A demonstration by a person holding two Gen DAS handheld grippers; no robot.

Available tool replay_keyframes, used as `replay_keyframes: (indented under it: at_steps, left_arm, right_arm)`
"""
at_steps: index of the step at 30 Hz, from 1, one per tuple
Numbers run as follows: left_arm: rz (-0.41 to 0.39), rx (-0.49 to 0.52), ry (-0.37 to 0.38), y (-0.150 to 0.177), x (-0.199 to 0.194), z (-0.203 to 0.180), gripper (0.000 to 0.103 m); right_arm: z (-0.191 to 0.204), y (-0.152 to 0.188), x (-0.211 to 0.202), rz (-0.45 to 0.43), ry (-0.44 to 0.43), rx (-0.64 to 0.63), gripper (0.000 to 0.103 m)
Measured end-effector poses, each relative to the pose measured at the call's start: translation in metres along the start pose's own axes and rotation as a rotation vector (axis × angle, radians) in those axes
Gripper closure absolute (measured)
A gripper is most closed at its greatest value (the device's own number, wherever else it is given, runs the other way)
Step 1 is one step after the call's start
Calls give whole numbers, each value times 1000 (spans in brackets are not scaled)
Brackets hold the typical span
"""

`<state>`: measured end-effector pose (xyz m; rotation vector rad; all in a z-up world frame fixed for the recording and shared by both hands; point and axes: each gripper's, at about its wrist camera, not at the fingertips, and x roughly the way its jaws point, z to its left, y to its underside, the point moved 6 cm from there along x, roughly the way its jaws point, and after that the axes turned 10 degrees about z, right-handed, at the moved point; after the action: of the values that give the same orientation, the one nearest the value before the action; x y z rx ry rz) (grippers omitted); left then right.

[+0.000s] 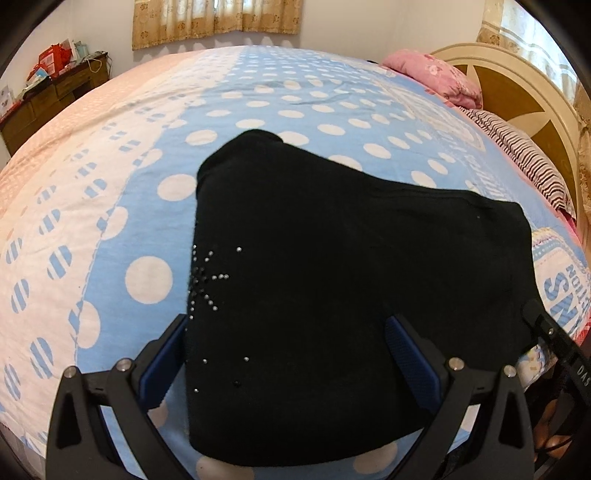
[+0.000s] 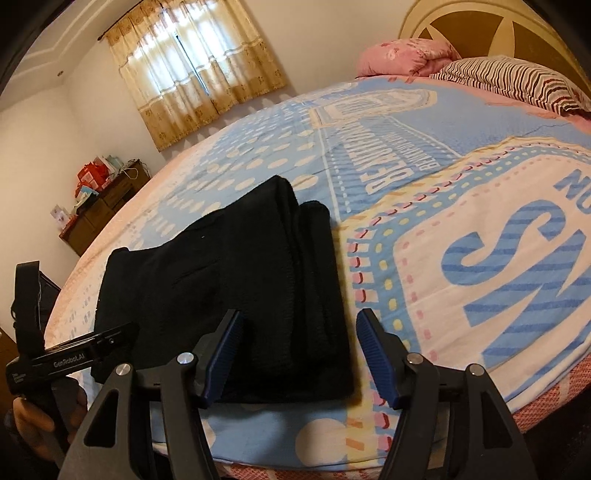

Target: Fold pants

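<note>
The folded black pants (image 1: 332,295) lie on the bed (image 1: 110,184), long axis across both hand-held grippers. The left hand-held gripper (image 1: 284,350) and right hand-held gripper (image 2: 299,354), both spread, hover at its near edge.

Open bedspread (image 1: 110,155) is lying clear left of and beyond the folded black pants (image 1: 332,295) — pillows (image 1: 524,155) and headboard (image 2: 480,33) are blocking the far right, seemingly.

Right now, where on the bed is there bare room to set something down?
Free: the polka-dot sheet beyond the black pants, toward the curtained window, and the lettered patch right of them. Crowded: the headboard corner, with pink quilt and striped pillow.
</note>
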<state>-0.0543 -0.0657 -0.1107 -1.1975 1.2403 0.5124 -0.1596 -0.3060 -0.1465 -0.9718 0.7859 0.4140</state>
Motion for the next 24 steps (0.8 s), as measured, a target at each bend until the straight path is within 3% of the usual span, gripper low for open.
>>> replay_keyframes:
  at_steps: [8, 11, 13, 16, 17, 19, 21, 24]
  left_arm:
    - [13, 3, 6, -1, 3, -1, 0]
    - [14, 10, 8, 1, 2, 0, 0]
    - [18, 20, 22, 2, 0, 1, 0]
    - [28, 36, 40, 7, -3, 4, 0]
    - [26, 44, 49, 12, -5, 5, 0]
    - [12, 49, 57, 22, -8, 7, 0]
    - [-8, 46, 59, 30, -12, 9, 0]
    - [-48, 33, 67, 39, -17, 11, 1]
  right_arm:
    - [5, 2, -2, 23, 8, -21, 37]
    - [1, -3, -22, -51, 28, 16, 37]
    - [11, -12, -43, -124, 45, -47, 39]
    - [44, -27, -55, -145, 8, -178, 48]
    - [63, -34, -52, -129, -43, -229, 53]
    - [98, -41, -37, -71, -145, -305, 76]
    - [143, -43, -10, 19, -243, -408, 82]
    - [204, -40, 36, 127, -278, -605, 83]
